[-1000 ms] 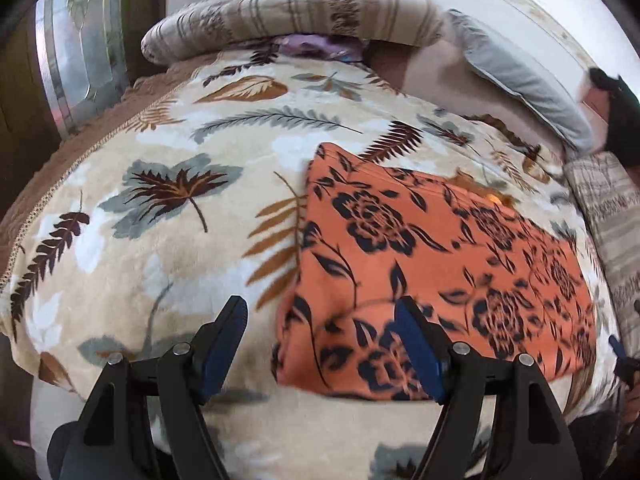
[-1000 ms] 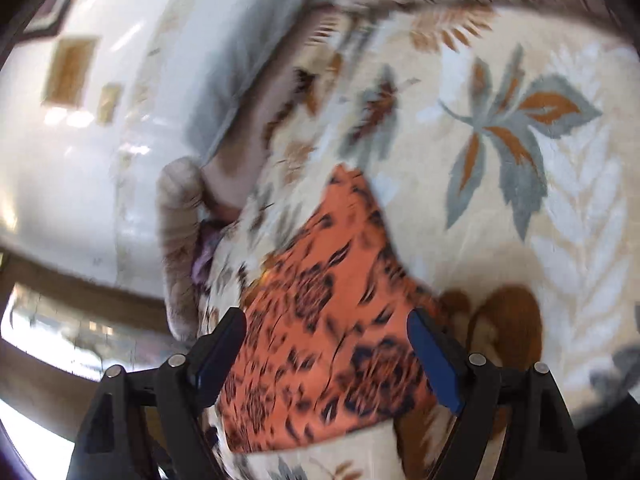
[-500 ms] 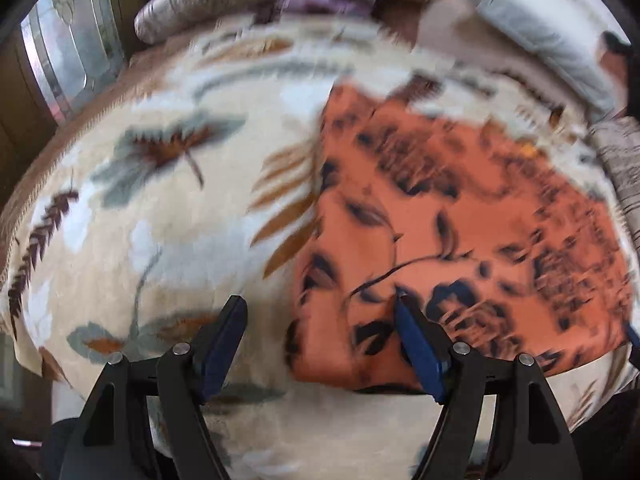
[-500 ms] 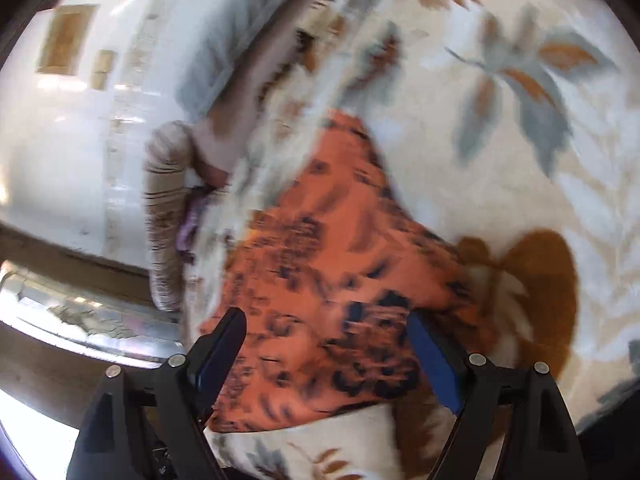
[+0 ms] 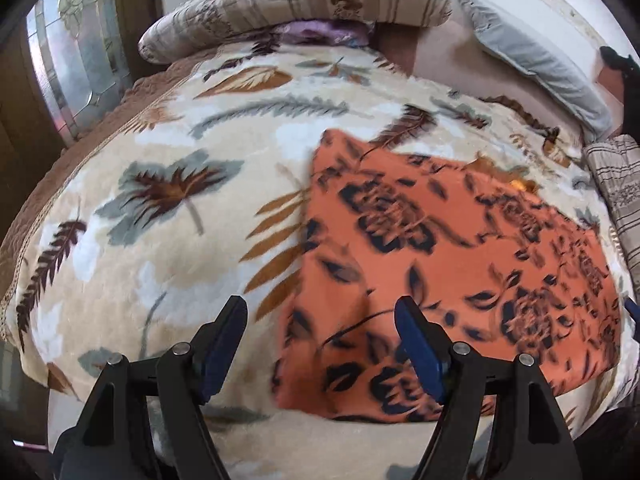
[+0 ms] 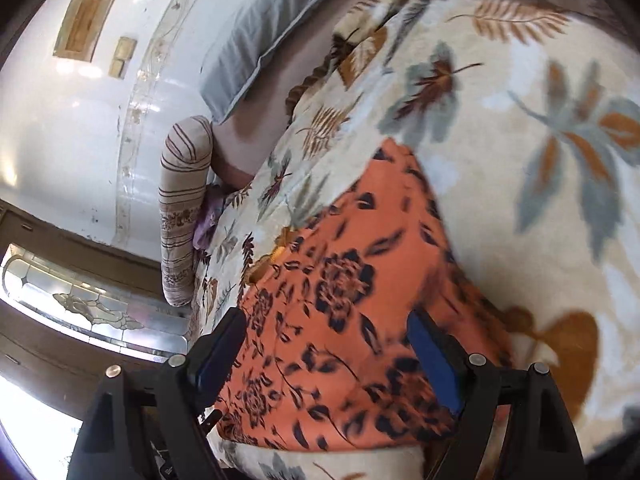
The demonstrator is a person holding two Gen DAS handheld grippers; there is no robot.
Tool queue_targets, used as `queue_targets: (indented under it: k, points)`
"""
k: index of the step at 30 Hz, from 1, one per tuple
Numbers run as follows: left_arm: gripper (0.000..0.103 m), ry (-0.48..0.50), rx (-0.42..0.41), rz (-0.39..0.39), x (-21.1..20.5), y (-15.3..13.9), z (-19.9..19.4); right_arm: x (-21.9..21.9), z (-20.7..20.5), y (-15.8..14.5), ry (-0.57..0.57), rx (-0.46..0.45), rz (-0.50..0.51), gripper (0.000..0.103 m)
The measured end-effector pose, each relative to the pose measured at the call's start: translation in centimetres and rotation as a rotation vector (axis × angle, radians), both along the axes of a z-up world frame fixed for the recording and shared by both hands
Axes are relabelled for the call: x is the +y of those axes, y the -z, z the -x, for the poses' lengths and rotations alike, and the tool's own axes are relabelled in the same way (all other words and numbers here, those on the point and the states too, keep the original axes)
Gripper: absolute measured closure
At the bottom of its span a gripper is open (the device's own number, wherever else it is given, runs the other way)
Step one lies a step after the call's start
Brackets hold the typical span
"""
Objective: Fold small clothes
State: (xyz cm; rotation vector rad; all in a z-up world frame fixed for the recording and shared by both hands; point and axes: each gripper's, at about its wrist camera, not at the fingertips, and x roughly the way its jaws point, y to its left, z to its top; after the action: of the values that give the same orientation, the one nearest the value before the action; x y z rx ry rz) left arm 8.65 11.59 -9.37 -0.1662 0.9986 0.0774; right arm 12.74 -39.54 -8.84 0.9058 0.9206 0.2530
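An orange garment with a black flower print (image 5: 448, 264) lies flat on a cream leaf-patterned blanket (image 5: 168, 240) covering a bed. My left gripper (image 5: 320, 316) hovers open above the garment's near left edge, nothing between its blue pads. In the right wrist view the same orange garment (image 6: 340, 320) fills the lower middle. My right gripper (image 6: 326, 334) stands open over the garment's near end, holding nothing. I cannot tell whether either gripper touches the cloth.
A striped bolster pillow (image 5: 296, 4) and a grey pillow (image 5: 536, 60) lie along the far side by a white headboard (image 6: 80, 128). A purple cloth (image 5: 320, 32) peeks out under the bolster. A glass-panelled window (image 5: 64, 64) stands at the left.
Both views have shifted: the left gripper drew back slightly from the garment after nearing it, and the right gripper swung sideways along the garment's near end. Both stay open.
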Motion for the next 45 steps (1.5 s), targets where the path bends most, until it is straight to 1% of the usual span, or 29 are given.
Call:
queue_targets:
  k: [3,5,6,7,8,9,10,12,13,15,17,18,19,20,21,22,23,24,26,29,30,32,34,35,38,41,42,43,45]
  points:
    - [0.026,0.054,-0.011,-0.001,-2.0,-0.2,-0.9,0.9,-4.1,1.1,-0.038,0.028,-0.021,0.018]
    - [0.026,0.080,0.013,-0.006,-3.1,0.8,-1.8,0.5,-6.5,2.5,-0.031,0.051,-0.027,0.018]
    - [0.026,0.085,0.032,-0.016,-3.4,1.5,-2.3,-0.3,-7.7,3.7,-0.002,0.101,-0.006,0.018]
    - [0.026,0.091,0.046,-0.032,-3.7,2.2,-2.7,-1.6,-8.6,5.1,0.045,0.153,-0.015,0.018]
    - [0.026,0.096,0.051,-0.053,-3.8,2.6,-2.9,-2.4,-9.0,5.7,0.069,0.154,-0.072,0.018]
    - [0.026,0.102,0.042,-0.060,-3.8,2.5,-2.9,-2.8,-9.1,5.6,0.088,0.161,-0.091,0.018]
    - [0.026,0.100,0.029,-0.052,-3.7,2.2,-2.7,-2.6,-9.2,4.5,0.093,0.153,-0.063,0.018]
    - [0.026,0.088,-0.010,-0.022,-3.1,1.3,-2.3,-1.1,-9.6,2.2,0.060,0.081,0.005,0.017]
    - [0.026,0.088,-0.023,-0.021,-2.9,0.9,-2.1,0.2,-10.1,1.3,0.022,0.055,0.007,0.017]
    - [0.026,0.086,-0.052,-0.038,-2.5,0.4,-2.1,3.3,-11.7,0.9,-0.072,0.052,-0.023,0.017]
    - [0.020,0.068,-0.028,-0.032,-1.6,1.1,-2.6,6.5,-13.6,1.6,-0.163,0.060,-0.016,0.017]
    - [0.020,0.052,0.030,-0.034,-1.0,2.3,-3.3,7.0,-14.0,2.1,-0.174,0.067,0.000,0.017]
    - [0.018,0.038,0.084,-0.019,-0.2,3.5,-4.0,7.5,-15.1,3.5,-0.175,0.111,0.011,0.017]
    - [0.017,0.027,0.085,0.025,0.4,3.7,-4.0,7.5,-16.2,5.4,-0.146,0.202,0.018,0.018]
    - [0.018,0.008,0.084,0.053,1.0,3.3,-3.9,7.3,-16.3,5.9,-0.095,0.216,0.007,0.019]
    - [0.018,-0.003,0.071,0.048,1.3,2.9,-3.6,7.5,-16.2,5.5,-0.080,0.192,0.008,0.018]
    - [0.018,-0.009,0.034,0.030,1.5,2.1,-3.2,8.4,-16.0,4.4,-0.101,0.153,0.023,0.018]
    - [0.017,-0.012,-0.001,0.003,1.8,1.3,-2.6,9.7,-15.6,3.2,-0.149,0.115,0.032,0.018]
    - [0.017,-0.002,-0.002,-0.003,2.1,1.1,-2.1,13.2,-14.5,1.8,-0.258,0.089,0.028,0.018]
    - [0.017,-0.003,0.019,0.005,2.5,1.5,-1.1,18.3,-14.1,2.7,-0.411,0.109,0.021,0.018]
    - [0.017,-0.001,0.022,0.010,2.5,1.6,-0.6,19.4,-14.6,3.6,-0.427,0.128,0.037,0.018]
    - [0.017,0.005,0.029,0.012,2.2,1.7,0.0,19.6,-16.5,5.8,-0.391,0.177,0.072,0.018]
    - [0.017,0.028,0.023,0.011,1.8,1.2,1.0,17.9,-17.2,6.3,-0.279,0.178,-0.005,0.018]
    - [0.017,0.036,0.010,0.003,1.7,1.0,1.6,17.2,-16.9,5.3,-0.235,0.157,-0.011,0.018]
    - [0.017,0.053,-0.017,0.004,1.0,0.4,2.6,16.4,-14.4,2.4,-0.248,0.093,0.015,0.018]
    - [0.017,0.068,-0.024,0.031,-0.1,0.1,2.7,14.6,-9.0,0.2,-0.239,0.052,0.035,0.018]
    - [0.017,0.084,-0.028,0.044,-0.7,-0.1,2.7,13.9,-6.4,-0.1,-0.240,0.056,0.054,0.018]
    - [0.017,0.097,-0.032,0.042,-1.4,-0.3,2.8,12.8,-5.2,-0.2,-0.233,0.051,0.052,0.018]
    - [0.017,0.125,-0.036,0.036,-2.8,-0.8,2.9,11.1,-0.8,0.1,-0.204,0.049,0.023,0.018]
